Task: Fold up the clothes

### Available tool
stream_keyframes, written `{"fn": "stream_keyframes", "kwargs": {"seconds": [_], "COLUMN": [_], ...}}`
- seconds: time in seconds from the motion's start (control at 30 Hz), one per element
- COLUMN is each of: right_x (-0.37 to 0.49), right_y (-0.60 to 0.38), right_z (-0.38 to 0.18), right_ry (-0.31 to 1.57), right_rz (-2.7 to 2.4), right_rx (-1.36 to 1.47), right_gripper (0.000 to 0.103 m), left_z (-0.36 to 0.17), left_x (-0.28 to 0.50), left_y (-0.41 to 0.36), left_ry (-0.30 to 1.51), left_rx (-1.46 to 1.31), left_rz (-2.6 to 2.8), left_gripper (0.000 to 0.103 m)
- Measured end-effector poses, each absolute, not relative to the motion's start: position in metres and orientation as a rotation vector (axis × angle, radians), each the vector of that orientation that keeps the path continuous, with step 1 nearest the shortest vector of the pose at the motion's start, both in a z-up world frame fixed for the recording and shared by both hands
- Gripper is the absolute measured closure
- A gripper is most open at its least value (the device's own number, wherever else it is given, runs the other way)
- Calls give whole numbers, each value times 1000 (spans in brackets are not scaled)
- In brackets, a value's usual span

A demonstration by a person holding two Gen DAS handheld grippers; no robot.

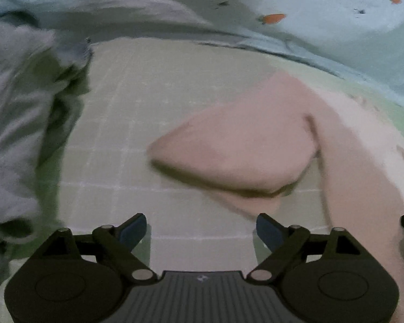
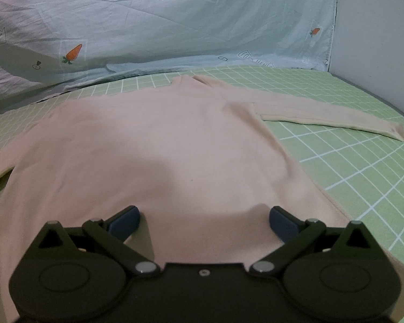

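A pale pink long-sleeved top lies flat on a green grid sheet. Its right sleeve stretches out to the right. In the left wrist view the top's left sleeve lies folded over, beside the body. My left gripper is open and empty, above the sheet just left of that sleeve. My right gripper is open and empty, low over the top's lower body.
A light blue quilt with carrot prints is bunched along the far side of the sheet. A grey crumpled garment lies at the left in the left wrist view. A white wall stands at the right.
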State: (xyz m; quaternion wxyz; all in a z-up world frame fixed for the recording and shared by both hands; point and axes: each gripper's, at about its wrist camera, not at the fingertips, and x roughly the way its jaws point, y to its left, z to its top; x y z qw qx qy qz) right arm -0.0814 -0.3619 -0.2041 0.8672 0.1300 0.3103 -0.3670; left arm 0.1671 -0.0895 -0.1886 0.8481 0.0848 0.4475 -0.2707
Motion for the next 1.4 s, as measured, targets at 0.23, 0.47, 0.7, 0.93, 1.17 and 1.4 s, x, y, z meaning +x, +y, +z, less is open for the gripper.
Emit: {"fn": "stream_keyframes", "kwargs": {"seconds": [0.23, 0.47, 0.7, 0.93, 1.17, 1.4], "right_x": [-81, -80, -80, -80, -80, -81], "right_y": [-360, -358, -357, -356, -356, -356], "right_z": [-204, -204, -204, -204, -204, -203], "right_ry": [649, 648, 647, 646, 647, 643], "right_rz": [-771, -774, -775, -776, -775, -768], "right_rx": [274, 275, 278, 280, 278, 285], "right_gripper": [0, 0, 0, 0, 0, 0], "left_z": [-200, -196, -188, -168, -157, -154], "left_x": [152, 154, 148, 129, 125, 116], "left_y": [-142, -128, -58, 15, 53, 63], "left_ry": [890, 898, 955, 977, 928, 960], "left_rx": [341, 337, 264, 170, 161, 40], "left_rz": [-656, -642, -481, -284, -137, -122], "left_gripper": [51, 95, 96, 96, 98, 81]}}
